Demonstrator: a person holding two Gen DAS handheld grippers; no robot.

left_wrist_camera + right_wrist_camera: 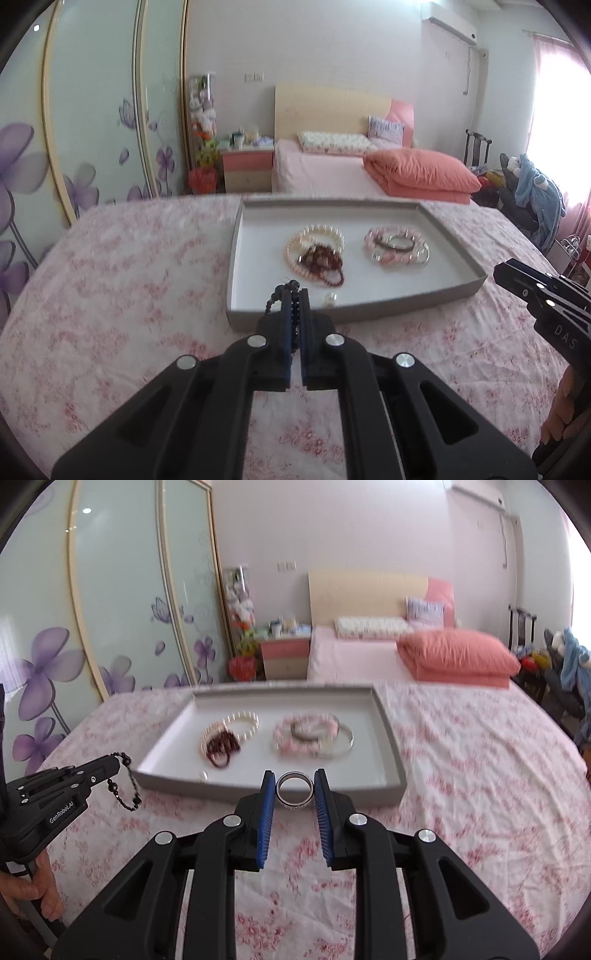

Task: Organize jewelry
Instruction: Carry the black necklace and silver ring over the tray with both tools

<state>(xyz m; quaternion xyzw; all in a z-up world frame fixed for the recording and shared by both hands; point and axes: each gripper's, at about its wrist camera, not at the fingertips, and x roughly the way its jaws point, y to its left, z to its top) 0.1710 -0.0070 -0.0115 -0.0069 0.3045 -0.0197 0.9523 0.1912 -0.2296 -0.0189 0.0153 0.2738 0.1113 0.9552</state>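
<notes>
Tools both loaded just short of the shallow grey cardboard tray (388,716) on the floral bed: left tool (294,295) clamps a black bead strand (275,295), right tool (294,780) pinches a silver ring (294,789); best carried over the tray's near rim, then released onto bare floor apart from the bracelets.

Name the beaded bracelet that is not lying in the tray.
The black bead bracelet: it hangs from the left claw, outside the tray.
</notes>
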